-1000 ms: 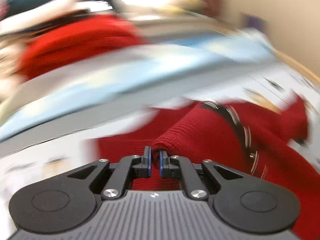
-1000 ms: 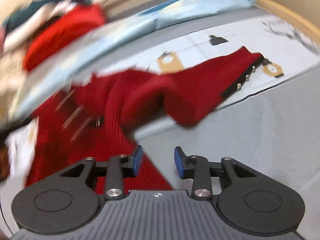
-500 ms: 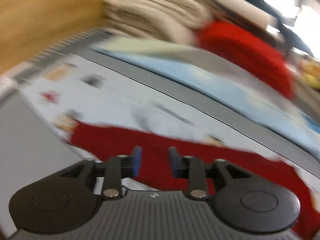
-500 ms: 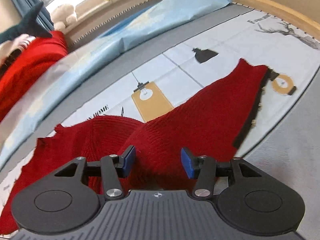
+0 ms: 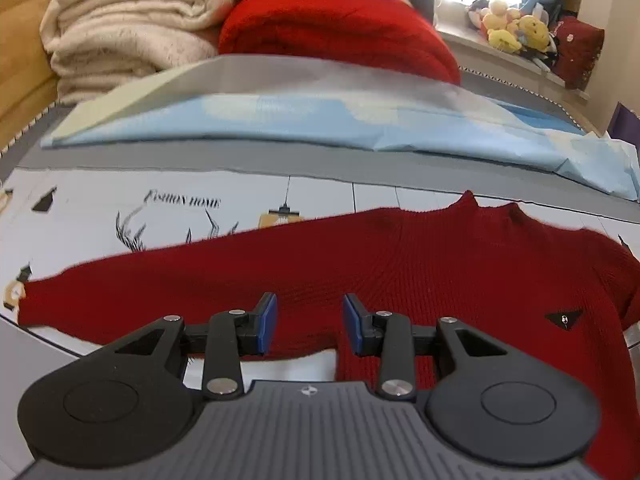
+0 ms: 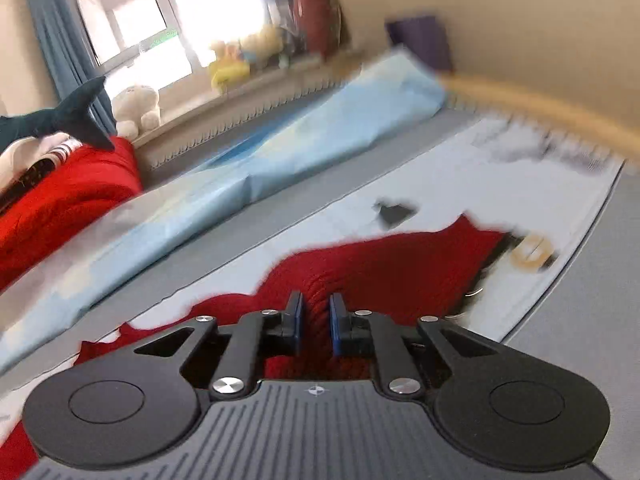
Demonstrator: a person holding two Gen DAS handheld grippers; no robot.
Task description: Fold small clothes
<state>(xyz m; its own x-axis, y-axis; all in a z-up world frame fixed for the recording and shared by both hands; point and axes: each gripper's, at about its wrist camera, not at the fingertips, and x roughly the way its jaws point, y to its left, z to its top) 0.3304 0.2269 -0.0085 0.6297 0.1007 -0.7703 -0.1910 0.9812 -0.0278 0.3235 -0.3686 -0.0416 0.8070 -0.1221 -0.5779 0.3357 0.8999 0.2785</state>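
Note:
A dark red knit sweater (image 5: 400, 264) lies spread on the printed sheet (image 5: 120, 208), its sleeve (image 5: 120, 292) stretched out to the left and its collar (image 5: 492, 212) at the far edge. A small black triangular badge (image 5: 564, 316) sits on its chest. My left gripper (image 5: 310, 314) hovers open over the lower body of the sweater, with nothing pinched. In the right wrist view my right gripper (image 6: 316, 314) is low on the sweater (image 6: 380, 264). Its jaws are closing, with a raised fold of red knit between the pads. A black cuff (image 6: 494, 254) ends the far sleeve.
Behind the sweater lies a folded light blue sheet (image 5: 320, 120). Beyond it are stacked cream blankets (image 5: 128, 28) and a bright red blanket (image 5: 336, 28). A wooden bed frame (image 5: 20, 40) rises at the left. Plush toys (image 5: 508, 28) line the windowsill, and a shark plush (image 6: 60, 116) lies on the pile.
My left gripper let go of the red knit and opened, and the sweater now lies flat. My right gripper moved onto the sweater and narrowed from wide open onto a fold.

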